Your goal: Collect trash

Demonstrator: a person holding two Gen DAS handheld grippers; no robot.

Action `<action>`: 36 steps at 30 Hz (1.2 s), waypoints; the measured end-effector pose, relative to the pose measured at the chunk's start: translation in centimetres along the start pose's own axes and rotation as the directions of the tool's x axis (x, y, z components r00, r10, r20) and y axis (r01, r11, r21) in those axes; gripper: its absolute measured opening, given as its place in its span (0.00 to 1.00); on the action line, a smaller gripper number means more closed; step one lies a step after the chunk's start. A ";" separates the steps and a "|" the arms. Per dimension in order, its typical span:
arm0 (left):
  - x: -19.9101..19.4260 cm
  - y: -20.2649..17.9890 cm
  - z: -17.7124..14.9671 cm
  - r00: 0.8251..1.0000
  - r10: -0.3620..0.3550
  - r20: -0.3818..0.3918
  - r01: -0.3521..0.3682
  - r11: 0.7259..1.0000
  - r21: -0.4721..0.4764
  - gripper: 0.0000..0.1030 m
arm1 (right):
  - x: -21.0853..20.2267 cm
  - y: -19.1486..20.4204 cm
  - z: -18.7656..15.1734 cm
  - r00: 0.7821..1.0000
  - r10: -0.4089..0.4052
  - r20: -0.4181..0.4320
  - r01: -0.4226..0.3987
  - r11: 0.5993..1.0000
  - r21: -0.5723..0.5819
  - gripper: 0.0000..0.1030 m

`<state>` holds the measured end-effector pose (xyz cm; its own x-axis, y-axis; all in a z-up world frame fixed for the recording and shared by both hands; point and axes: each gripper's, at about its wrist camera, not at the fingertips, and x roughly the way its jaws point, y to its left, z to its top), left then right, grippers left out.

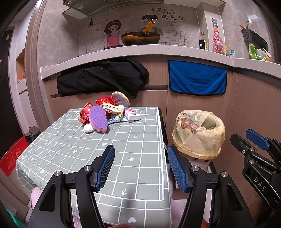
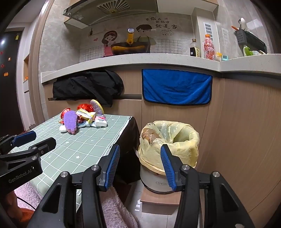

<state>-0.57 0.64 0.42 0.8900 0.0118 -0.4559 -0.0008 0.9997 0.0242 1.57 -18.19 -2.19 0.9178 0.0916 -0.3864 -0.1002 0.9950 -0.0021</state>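
The left gripper [image 1: 141, 168] hangs with jaws spread and empty over the near end of a green grid tablecloth [image 1: 137, 140]. The right gripper [image 2: 139, 166] is likewise spread and empty. A trash pile [image 1: 108, 112] lies at eleven o'clock. A yellow-lined trash bin [image 2: 177, 140] stands at one o'clock, beside the table.

A home kitchen: range hood [image 2: 112, 10], countertop [image 2: 140, 59], wok [image 2: 130, 48].

Indoor lighting was even and moderately bright from overhead. Both fisheye views bent the speckled grey stone countertop [image 1: 158, 50] into a curve, with black vignetted corners. Focus was sharp; shadows soft, no glare.
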 end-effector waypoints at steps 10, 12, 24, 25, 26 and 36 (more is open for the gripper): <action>0.2 -0.3 -0.1 1.000 0.000 0.000 0.000 1.000 0.001 0.62 | -0.1 -0.1 0.1 1.000 0.000 -0.001 0.000 1.000 0.006 0.45; 0.2 -0.3 -0.2 1.000 -0.001 0.000 0.001 1.000 0.002 0.62 | -0.2 -0.1 0.1 1.000 0.000 0.000 0.000 1.000 0.009 0.45; 0.2 -0.6 -0.2 1.000 0.004 -0.001 -0.004 1.000 0.000 0.62 | -0.1 -0.2 0.1 1.000 0.002 -0.003 -0.002 1.000 0.012 0.45; 0.3 -0.4 -0.2 1.000 0.002 -0.001 -0.002 1.000 0.001 0.62 | -0.1 -0.2 0.1 1.000 0.001 -0.003 -0.001 1.000 0.012 0.45; 0.3 -0.4 -0.2 1.000 0.001 -0.001 -0.001 1.000 0.001 0.62 | -0.1 -0.2 0.1 1.000 0.000 -0.003 0.000 1.000 0.012 0.45; 0.3 -0.5 -0.2 1.000 0.001 -0.002 -0.001 1.000 0.001 0.62 | 0.0 -0.4 -0.1 1.000 0.002 -0.007 -0.002 1.000 0.016 0.45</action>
<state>-0.45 0.13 0.07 0.8889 0.0132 -0.4579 -0.0017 0.9997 0.0255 1.59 -18.55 -2.32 0.9148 0.0936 -0.3929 -0.0960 0.9953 0.0136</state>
